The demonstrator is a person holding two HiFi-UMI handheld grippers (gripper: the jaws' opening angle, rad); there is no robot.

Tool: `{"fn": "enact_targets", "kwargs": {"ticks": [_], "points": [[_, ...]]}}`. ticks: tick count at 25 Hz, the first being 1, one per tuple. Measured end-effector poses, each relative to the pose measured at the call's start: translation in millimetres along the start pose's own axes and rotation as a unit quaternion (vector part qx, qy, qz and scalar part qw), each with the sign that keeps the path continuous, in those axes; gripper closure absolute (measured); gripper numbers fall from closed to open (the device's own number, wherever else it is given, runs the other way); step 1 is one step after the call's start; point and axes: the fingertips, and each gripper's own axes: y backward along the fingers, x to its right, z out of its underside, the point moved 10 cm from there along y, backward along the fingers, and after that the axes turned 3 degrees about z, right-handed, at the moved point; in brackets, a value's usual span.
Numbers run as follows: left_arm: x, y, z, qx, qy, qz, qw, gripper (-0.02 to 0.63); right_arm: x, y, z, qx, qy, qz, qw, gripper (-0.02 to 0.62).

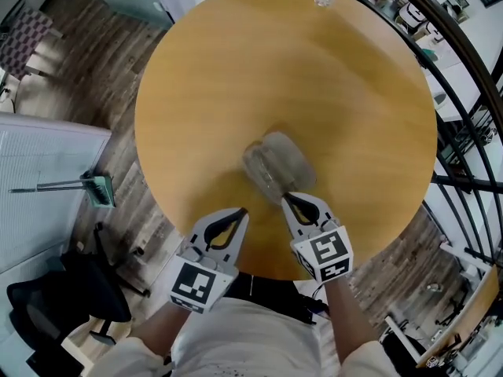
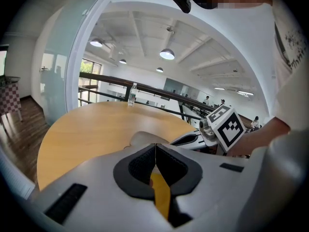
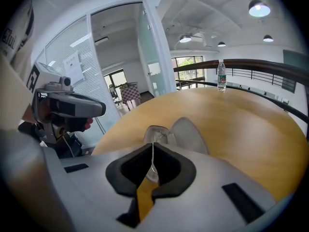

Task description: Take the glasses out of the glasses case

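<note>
Head view, glasses case [image 1: 277, 163] diagonal, right gripper [image 1: 287, 198] pinching glasses [image 3: 154, 139]

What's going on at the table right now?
A person is working two handheld tools over a round wooden table. The right tool is shut on a thin part of the glasses, which lie in the open grey glasses case. The left tool is shut and empty, beside it near the table's edge. The glasses are not yet out of the case.
</note>
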Motion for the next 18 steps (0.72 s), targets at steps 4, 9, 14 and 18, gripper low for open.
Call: {"fn": "enact_targets", "kwargs": {"ticks": [4,9,14,18], "points": [[-6,-5,6,-0.012,0.002,0.003,0.9999,0.581,4,-15,4,-0.013,0.0,-0.005,1.0,0.568],[-14,-11,10,-0.016,0.011,0.002,0.9998,0.581,8,-29,8,-0.028,0.005,-0.013,0.999,0.568],[-20,-20,11,-0.018,0.017,0.002,0.9997,0.581,16,-42,14,-0.045,0.008,-0.019,0.999,0.568],[-22,-24,17,-0.025,0.019,0.006,0.9995,0.581,21,-51,19,-0.058,0.008,-0.024,0.998,0.563]]}}
